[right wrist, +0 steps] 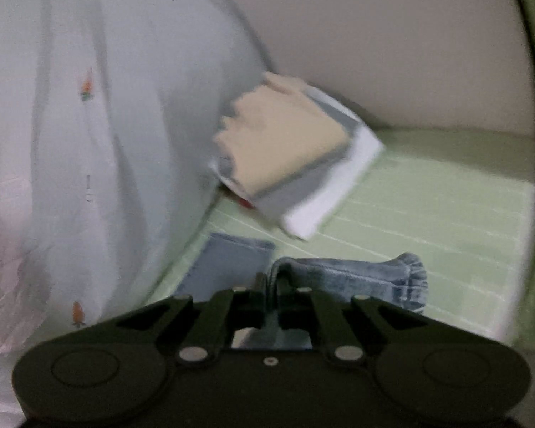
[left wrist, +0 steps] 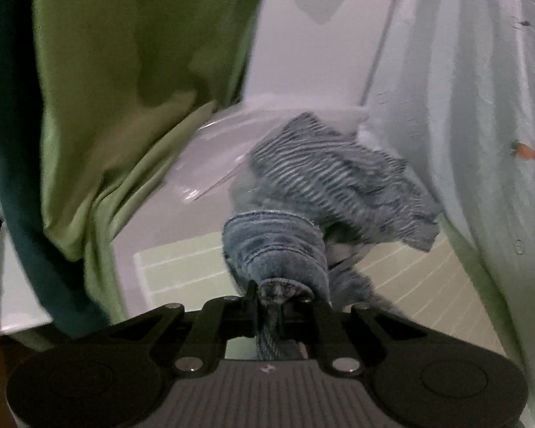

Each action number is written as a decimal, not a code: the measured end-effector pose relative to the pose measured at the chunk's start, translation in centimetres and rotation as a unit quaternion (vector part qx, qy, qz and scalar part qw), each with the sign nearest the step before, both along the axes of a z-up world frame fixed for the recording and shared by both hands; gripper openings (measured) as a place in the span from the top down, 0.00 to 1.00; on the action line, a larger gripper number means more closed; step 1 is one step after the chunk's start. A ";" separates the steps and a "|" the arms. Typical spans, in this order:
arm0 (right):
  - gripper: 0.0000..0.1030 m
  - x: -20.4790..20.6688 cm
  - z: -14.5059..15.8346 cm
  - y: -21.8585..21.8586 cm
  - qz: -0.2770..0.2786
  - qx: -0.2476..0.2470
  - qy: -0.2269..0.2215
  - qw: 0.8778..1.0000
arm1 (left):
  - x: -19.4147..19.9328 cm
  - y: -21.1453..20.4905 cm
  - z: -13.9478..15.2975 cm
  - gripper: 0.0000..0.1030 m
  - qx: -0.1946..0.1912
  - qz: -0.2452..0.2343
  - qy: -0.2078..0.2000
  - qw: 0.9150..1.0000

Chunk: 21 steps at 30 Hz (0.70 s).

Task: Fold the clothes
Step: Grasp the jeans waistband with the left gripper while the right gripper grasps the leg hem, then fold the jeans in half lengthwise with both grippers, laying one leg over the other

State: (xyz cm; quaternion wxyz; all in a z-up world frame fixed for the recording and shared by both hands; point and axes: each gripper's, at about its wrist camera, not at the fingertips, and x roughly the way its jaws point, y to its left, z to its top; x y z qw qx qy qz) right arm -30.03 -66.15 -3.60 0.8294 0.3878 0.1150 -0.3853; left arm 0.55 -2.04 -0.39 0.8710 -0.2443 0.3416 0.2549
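Left hand-held gripper (left wrist: 280, 294) is pinched on a bunched denim hem of the jeans (left wrist: 274, 246); right hand-held gripper (right wrist: 269, 285) is clamped on another denim edge (right wrist: 356, 274). Both lift the garment above the green striped bed sheet (right wrist: 428, 214). Risk: the thick, stiff seam may slip out, or the striped cloth (left wrist: 324, 174) at 12 o'clock could snag. The folded stack (right wrist: 296, 164) sits at 12 o'clock.

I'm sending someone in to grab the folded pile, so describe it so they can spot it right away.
Find the pale green striped mat against the beige wall. At its back, beside the hanging white carrot-print fabric, sits the folded pile. It is the only neat stack: beige on top, grey under it, white at the bottom.
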 end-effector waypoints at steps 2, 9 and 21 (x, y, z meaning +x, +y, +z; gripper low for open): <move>0.95 2.1 0.7 -0.5 0.010 -0.016 -0.010 1.000 | 1.1 -0.7 0.3 0.90 0.000 -0.008 -0.012 1.000; 0.95 7.4 2.7 -3.1 0.026 -0.050 -0.034 0.998 | 4.7 -1.2 0.5 0.90 -0.011 -0.010 -0.032 0.999; 0.95 19.1 2.0 -6.5 0.058 -0.068 0.021 0.996 | 11.5 -2.6 -1.7 0.90 -0.014 0.011 -0.016 1.000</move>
